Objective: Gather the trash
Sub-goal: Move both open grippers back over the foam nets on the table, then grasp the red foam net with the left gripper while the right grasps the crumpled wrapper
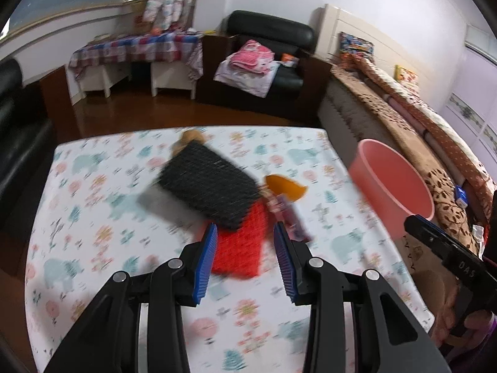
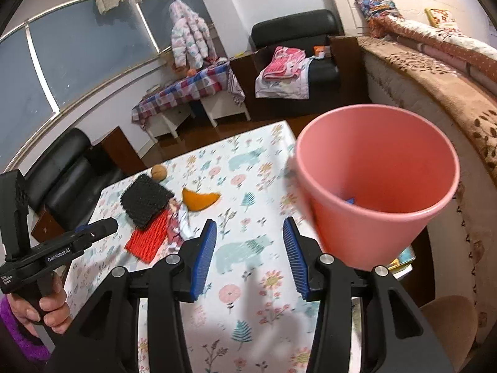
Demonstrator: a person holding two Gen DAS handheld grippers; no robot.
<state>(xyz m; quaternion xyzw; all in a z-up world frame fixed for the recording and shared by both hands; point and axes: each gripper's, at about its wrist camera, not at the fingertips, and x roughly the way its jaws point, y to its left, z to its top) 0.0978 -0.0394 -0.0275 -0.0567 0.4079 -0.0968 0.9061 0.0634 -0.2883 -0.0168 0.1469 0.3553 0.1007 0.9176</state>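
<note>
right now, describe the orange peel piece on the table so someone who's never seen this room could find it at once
Start at the table with the floral and bear-print cloth, then find the pile of trash left of the pink plastic bucket. The curved orange peel piece lies at the pile's right edge, beside the black mesh pad; it alone is a smooth orange crescent.

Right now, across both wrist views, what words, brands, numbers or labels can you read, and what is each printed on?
"GenRobot.AI": white print on the side of the left tool, read in the right wrist view.
"DAS": raised letters on the black body of the right tool, read in the left wrist view.
A small white mark lower on the left tool's body: too small to read.
Blue packet on the bedcover: blurred, unreadable.
</note>
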